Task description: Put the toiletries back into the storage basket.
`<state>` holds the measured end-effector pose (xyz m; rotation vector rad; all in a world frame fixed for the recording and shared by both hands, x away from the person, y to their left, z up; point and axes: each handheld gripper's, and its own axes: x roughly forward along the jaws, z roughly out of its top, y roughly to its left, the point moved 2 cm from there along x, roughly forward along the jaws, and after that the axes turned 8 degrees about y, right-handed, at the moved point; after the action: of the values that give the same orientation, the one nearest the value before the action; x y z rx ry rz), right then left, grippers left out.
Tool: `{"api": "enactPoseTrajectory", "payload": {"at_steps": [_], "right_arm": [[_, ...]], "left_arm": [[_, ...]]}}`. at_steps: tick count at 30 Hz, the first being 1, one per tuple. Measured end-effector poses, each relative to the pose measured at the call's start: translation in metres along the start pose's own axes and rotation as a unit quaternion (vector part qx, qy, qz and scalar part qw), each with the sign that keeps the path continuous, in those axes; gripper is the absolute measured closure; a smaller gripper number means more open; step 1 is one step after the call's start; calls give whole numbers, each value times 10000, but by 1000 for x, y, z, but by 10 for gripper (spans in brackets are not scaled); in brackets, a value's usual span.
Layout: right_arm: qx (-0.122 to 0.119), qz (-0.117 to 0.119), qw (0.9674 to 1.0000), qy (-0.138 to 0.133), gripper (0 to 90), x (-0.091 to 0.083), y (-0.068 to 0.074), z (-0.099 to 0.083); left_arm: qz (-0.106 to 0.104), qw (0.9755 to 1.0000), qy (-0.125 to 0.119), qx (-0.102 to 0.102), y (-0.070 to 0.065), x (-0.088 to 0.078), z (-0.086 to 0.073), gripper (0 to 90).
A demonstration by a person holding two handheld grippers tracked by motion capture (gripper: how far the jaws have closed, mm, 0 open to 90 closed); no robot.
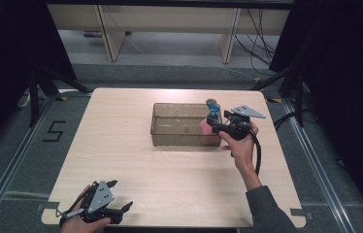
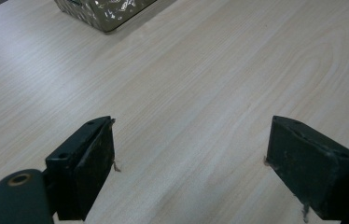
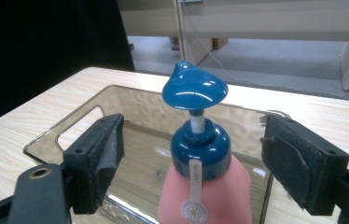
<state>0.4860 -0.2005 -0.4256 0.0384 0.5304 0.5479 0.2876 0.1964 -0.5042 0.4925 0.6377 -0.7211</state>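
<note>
Your right gripper (image 3: 191,154) has its matte black, felt-padded jaws spread wide, clear of the bottle on both sides; nothing gripped. Between them stands the soap bottle (image 3: 203,186): soft pink body, glossy blue collar and rounded pump head, white stem, a white seal strip down the front. Long axis upright; spout points away from the tool, slightly left. It stands inside the tray (image 3: 60,135), a smoky translucent plastic box with rounded corners and cut-out handle, at its end nearest your right gripper. Your left gripper (image 2: 191,154) hangs released over bare pale wood-grain table (image 2: 210,70), well apart from the tray. Grey floor and light wooden furniture beyond.
</note>
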Motion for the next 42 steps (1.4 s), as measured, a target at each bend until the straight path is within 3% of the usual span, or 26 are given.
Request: {"api": "enactPoseTrajectory", "payload": {"at_steps": [3, 6, 7, 11, 13, 19, 27, 29, 32, 33, 37, 42], "right_arm": [[-44, 12, 10000, -4, 219, -2, -1, -1], [101, -11, 9999, 60, 218, -5, 1, -3], [-115, -67, 9999, 19, 218, -5, -2, -3], [30, 50, 10000, 31, 217, -8, -1, -6], [-108, -41, 9999, 25, 215, -10, -3, -6], [80, 63, 9999, 66, 212, -14, 1, -9], [-91, 116, 9999, 10, 213, -16, 0, -11], [30, 124, 9999, 81, 212, -18, 2, -12], [-22, 73, 9999, 91, 212, -19, 1, -13], [90, 120, 9998, 107, 212, -20, 4, -14], [-59, 123, 9999, 43, 213, -19, 2, -15], [-12, 170, 9998, 76, 212, -20, 4, -17]], "left_arm": [[-27, 10000, -13, -30, -1, 0, 0, 148], [5, 10000, -21, -9, 0, 0, 0, 148], [13, 10000, -22, -24, -1, 0, 0, 148], [16, 10000, -25, -29, -1, 0, 0, 148], [-1, 10000, -9, -13, 0, 0, 0, 148], [6, 10000, -4, -8, 0, 0, 0, 148], [-2, 10000, -17, -38, -1, 0, 0, 148], [15, 10000, -35, -18, 0, 0, 0, 148], [0, 10000, -24, -35, 0, 0, 0, 148], [-8, 9999, -95, -136, -2, 1, 1, 148], [-15, 9998, -137, -143, -2, 1, 0, 148], [13, 9999, -104, -123, -2, 0, 1, 148]]}}
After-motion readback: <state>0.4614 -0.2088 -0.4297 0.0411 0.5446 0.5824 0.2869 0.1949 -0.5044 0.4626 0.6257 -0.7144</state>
